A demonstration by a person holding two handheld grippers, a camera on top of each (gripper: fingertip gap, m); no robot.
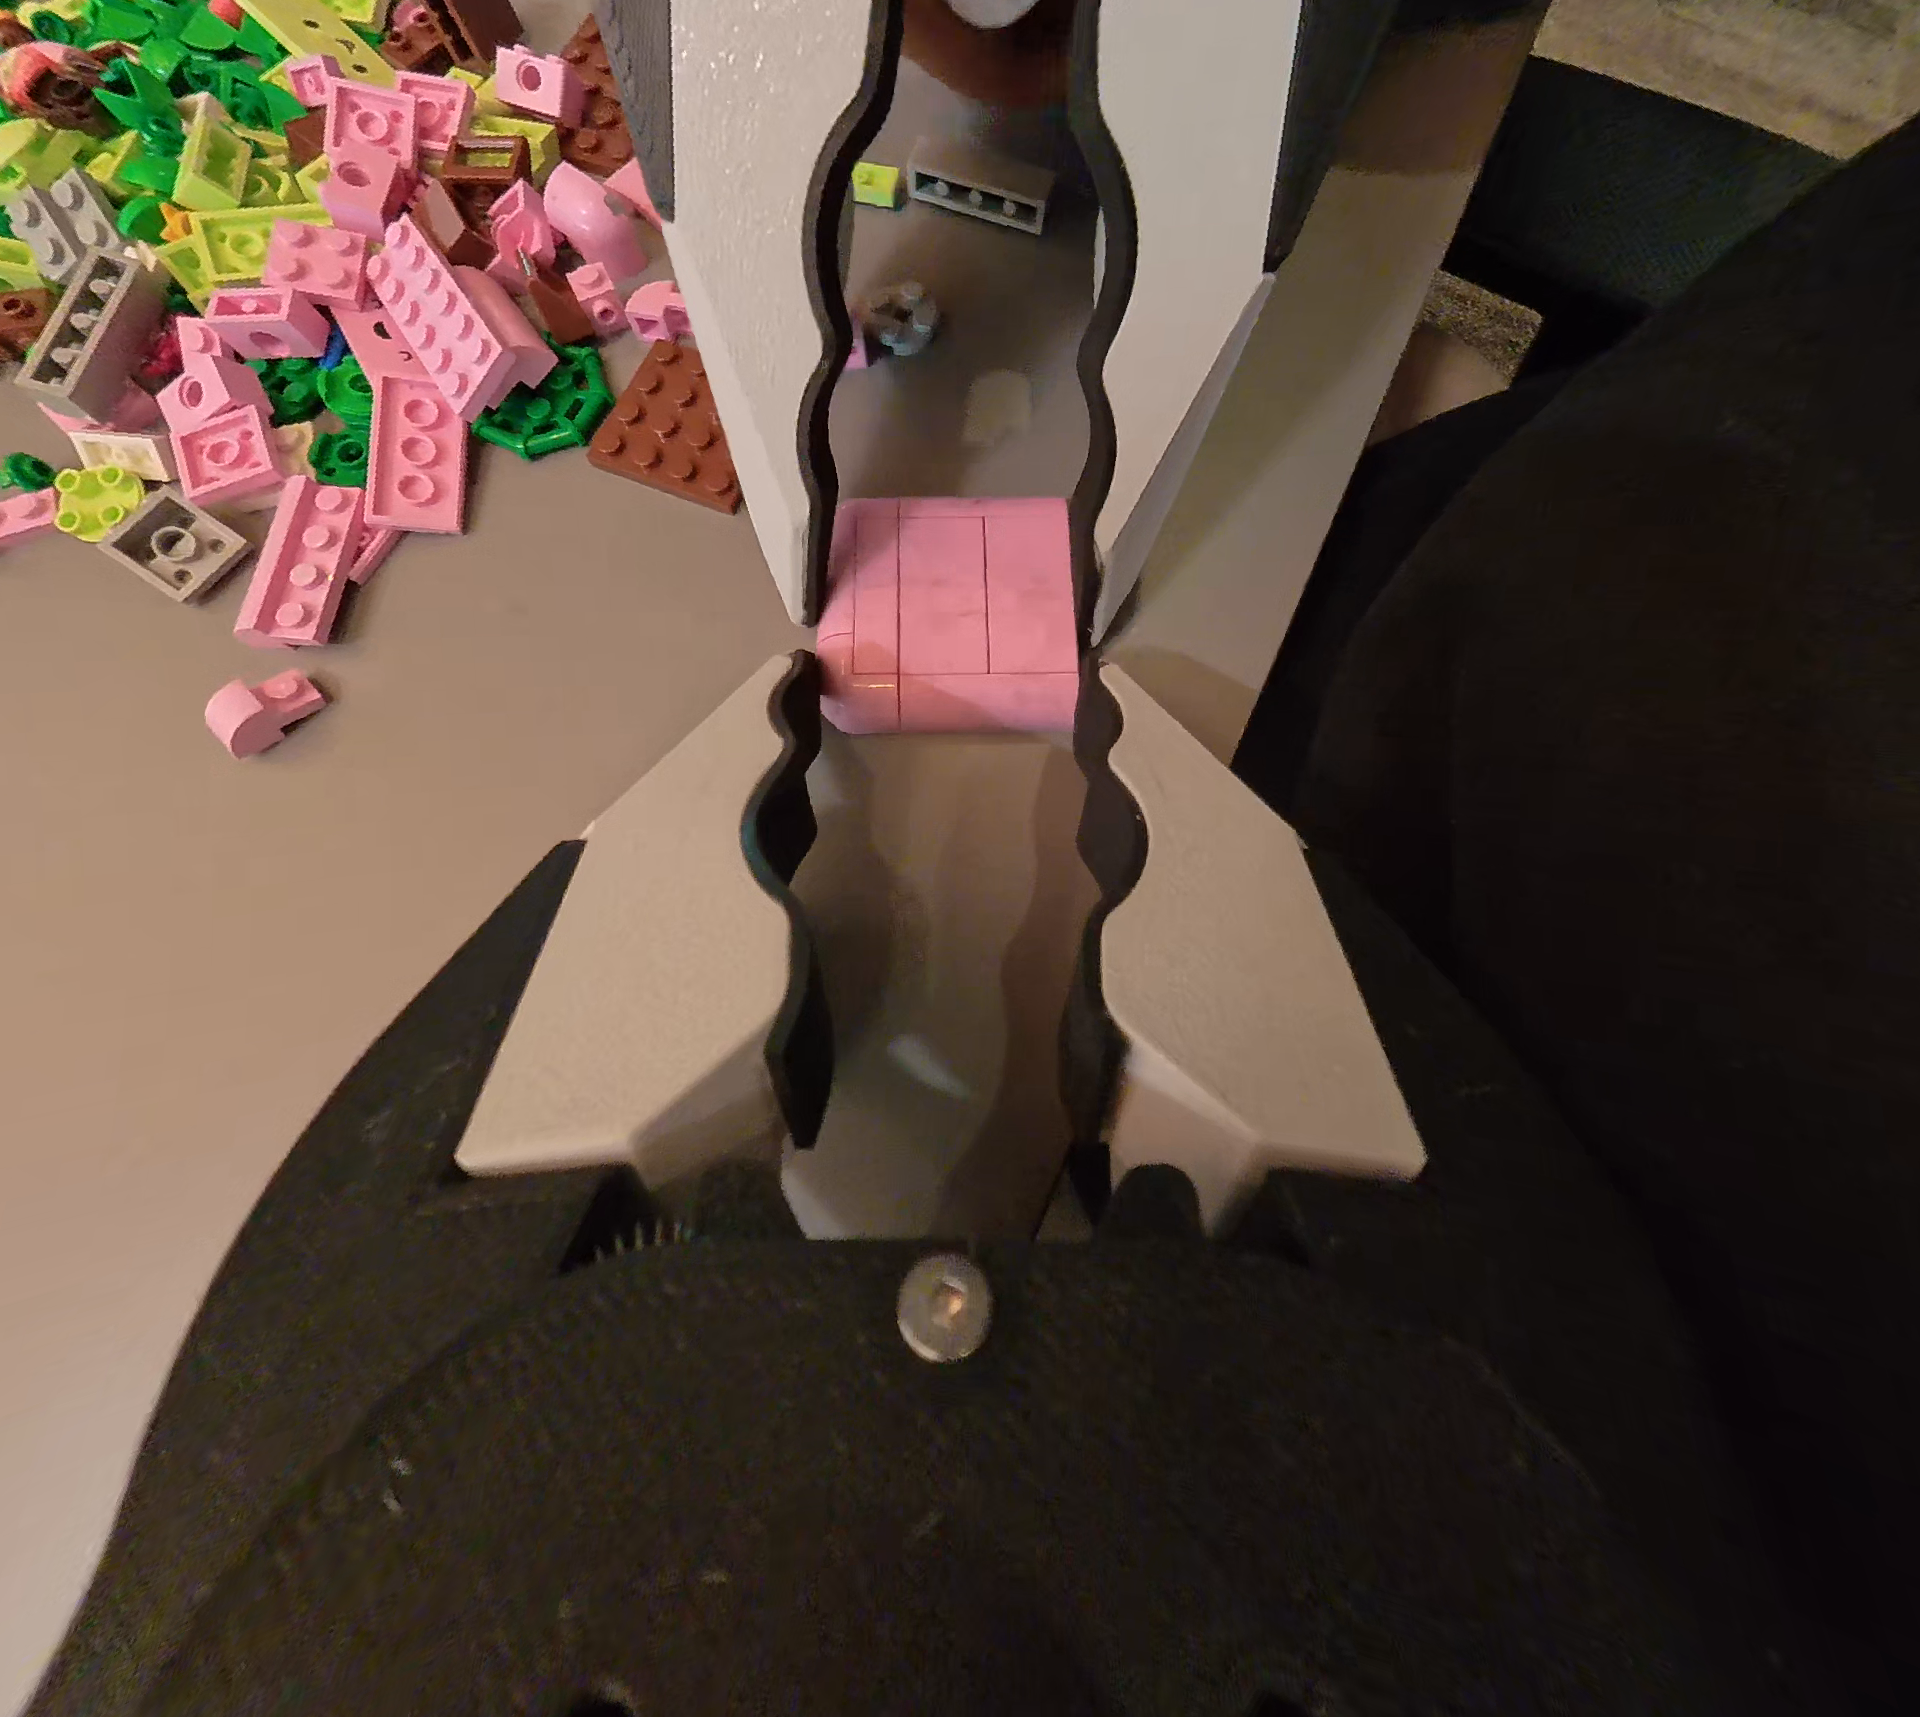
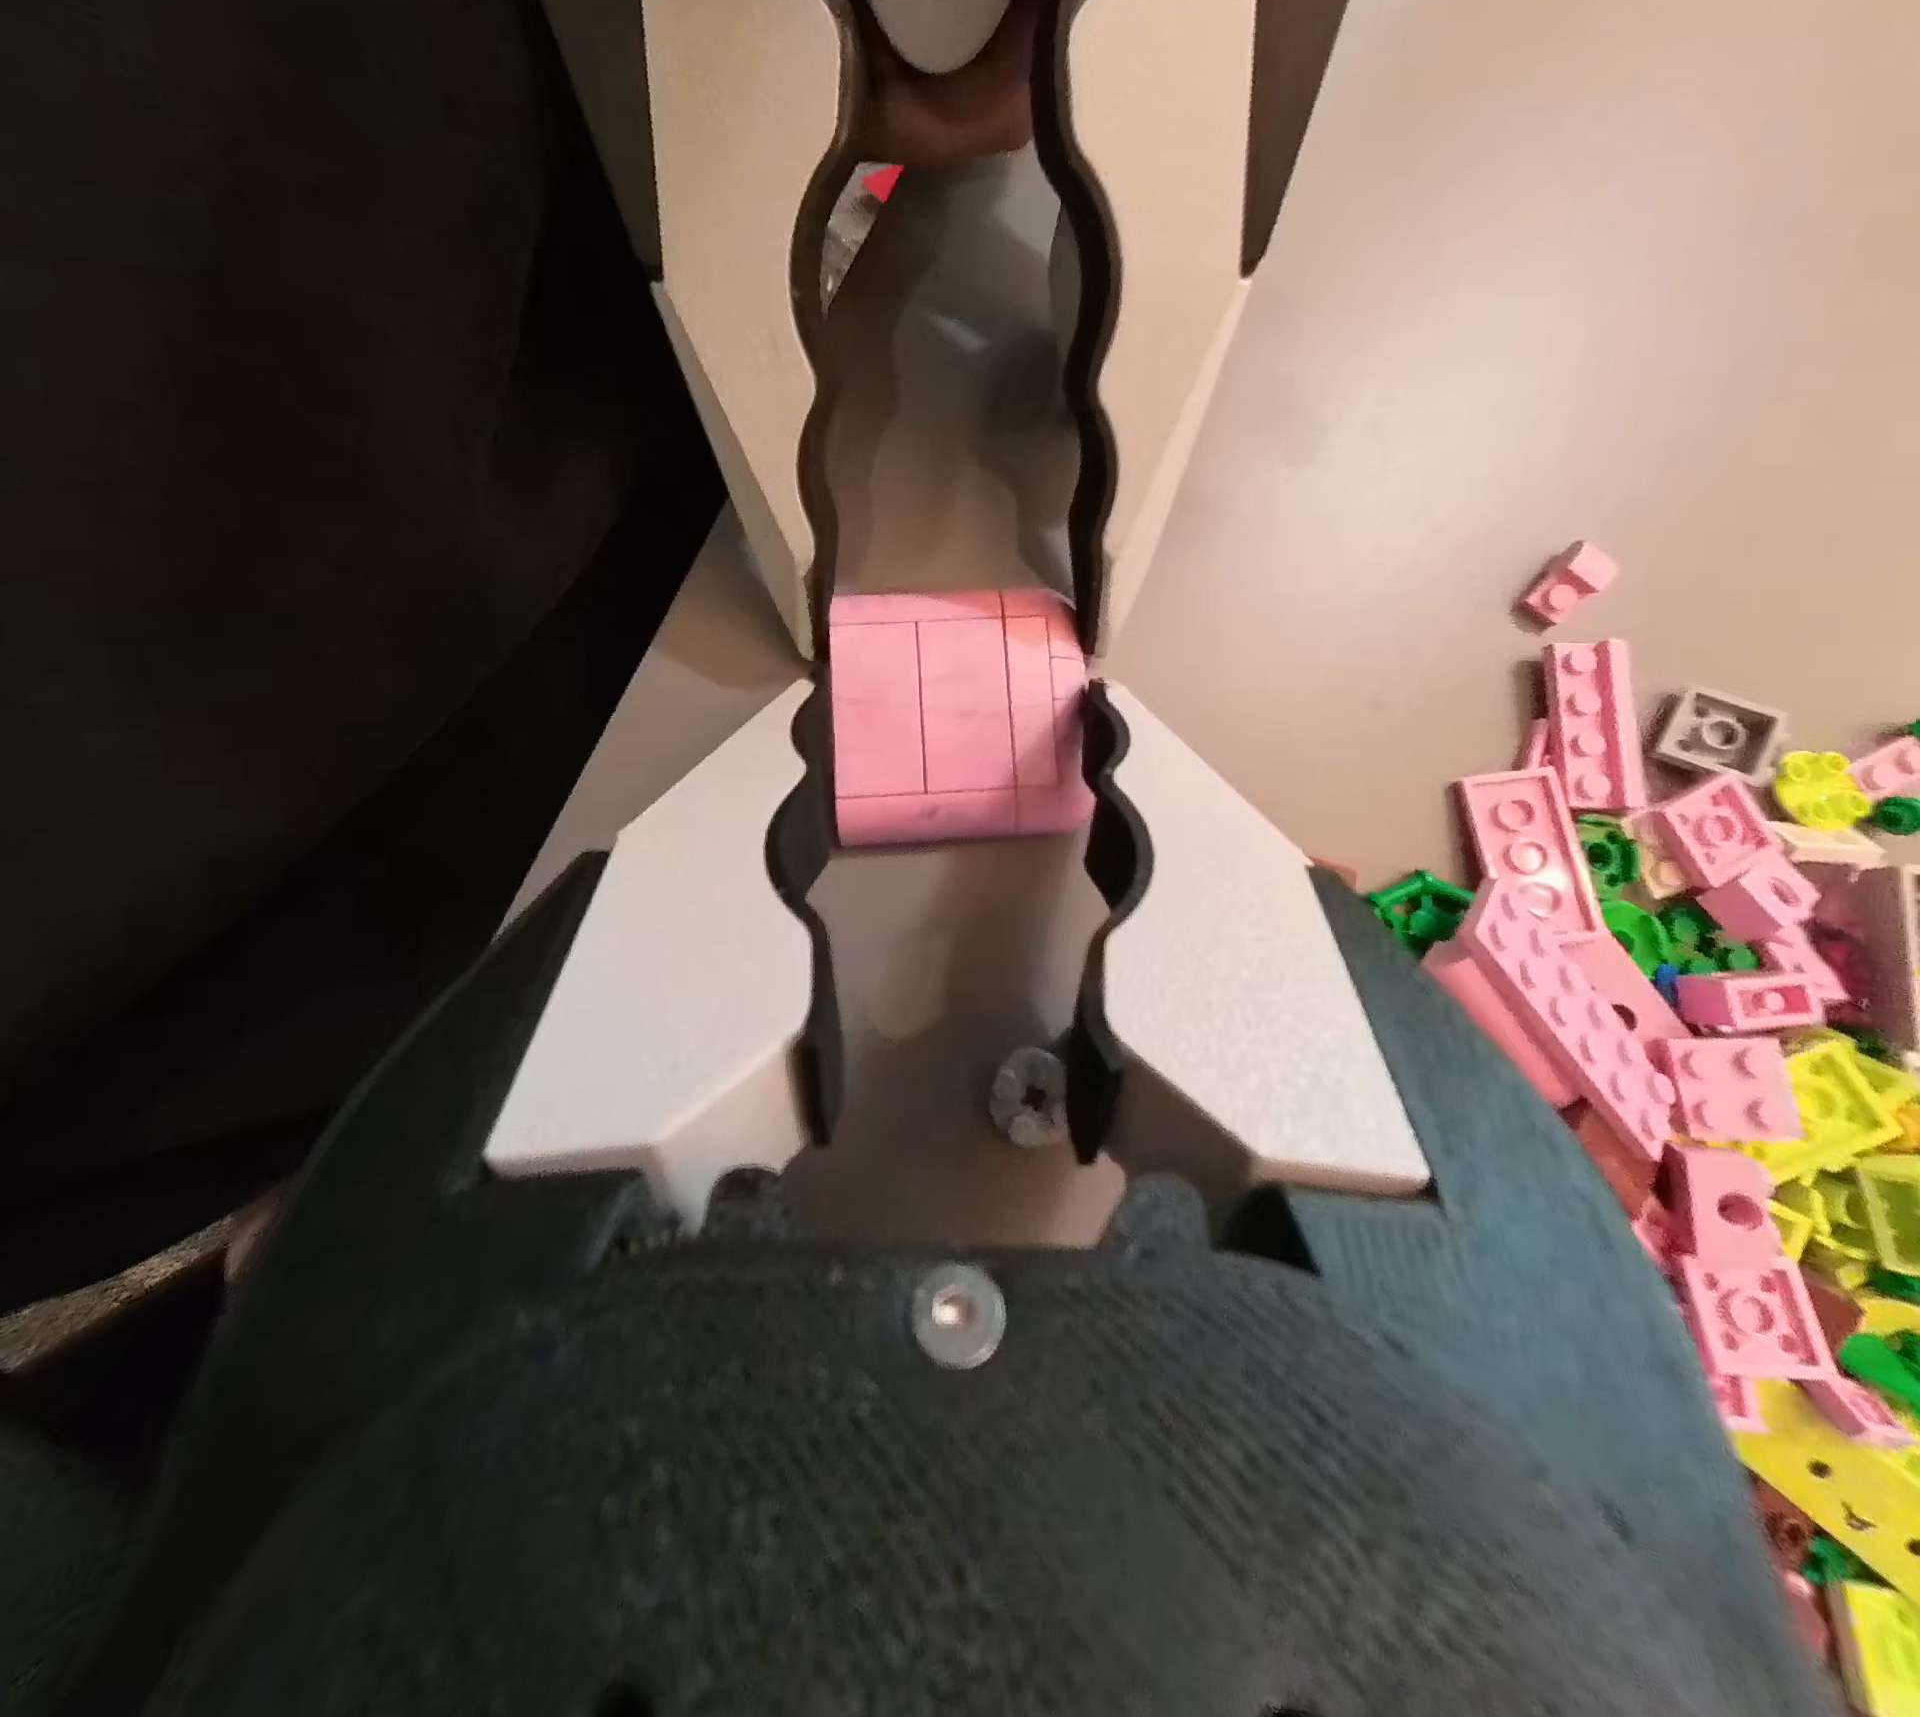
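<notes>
A pink block built of several smooth bricks [image 1: 951,618] is held just above the grey table between two grippers that meet tip to tip. My left gripper [image 1: 948,680] comes in from the bottom of the left wrist view and is shut on the block's near part. My right gripper [image 1: 951,566] comes in from the top and is shut on its far part. In the right wrist view the same pink block [image 2: 956,711] sits in my right gripper [image 2: 953,732], with the left gripper [image 2: 956,628] gripping from above.
A pile of pink, green, lime, brown and grey bricks [image 1: 312,265] lies to the left, and it also shows in the right wrist view [image 2: 1714,1044]. A brown plate [image 1: 665,431], a small pink piece [image 1: 265,706], a grey round piece [image 1: 899,317] and a grey long brick [image 1: 977,197] lie apart. A person's dark clothing [image 1: 1610,732] borders the table. The tips of both grippers are at nearly the same place. The brown plate [image 1: 665,431] is about 5 centimeters from my right fingertips.
</notes>
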